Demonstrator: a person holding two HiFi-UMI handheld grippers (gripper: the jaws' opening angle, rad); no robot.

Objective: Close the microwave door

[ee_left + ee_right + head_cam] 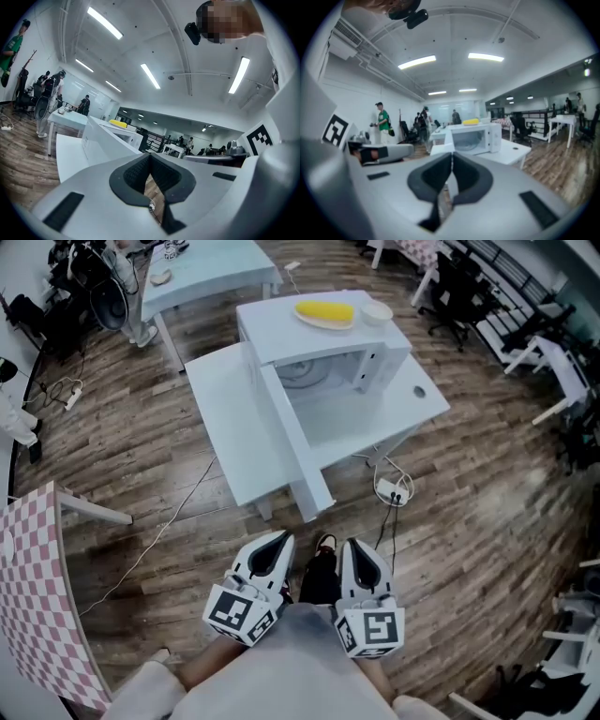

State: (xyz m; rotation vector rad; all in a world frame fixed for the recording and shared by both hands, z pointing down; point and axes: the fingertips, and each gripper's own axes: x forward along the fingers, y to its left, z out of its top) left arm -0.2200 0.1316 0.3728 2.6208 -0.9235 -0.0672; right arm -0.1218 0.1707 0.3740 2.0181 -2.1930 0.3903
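No text, label, brand or number legible to you. Marker cube [246, 613] on your left gripper [272, 552], marker cube [372, 632] on right gripper [361, 563]: coded squares only.

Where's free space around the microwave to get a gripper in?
Bare table left of the open door, and in front of the microwave cavity, between door and cable hole. The microwave top is crowded: corn, bowl.

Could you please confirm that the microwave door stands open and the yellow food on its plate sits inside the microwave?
Not quite. The microwave door does stand open, but the yellow food on its plate sits on top of the microwave, not inside it, as the head view shows.
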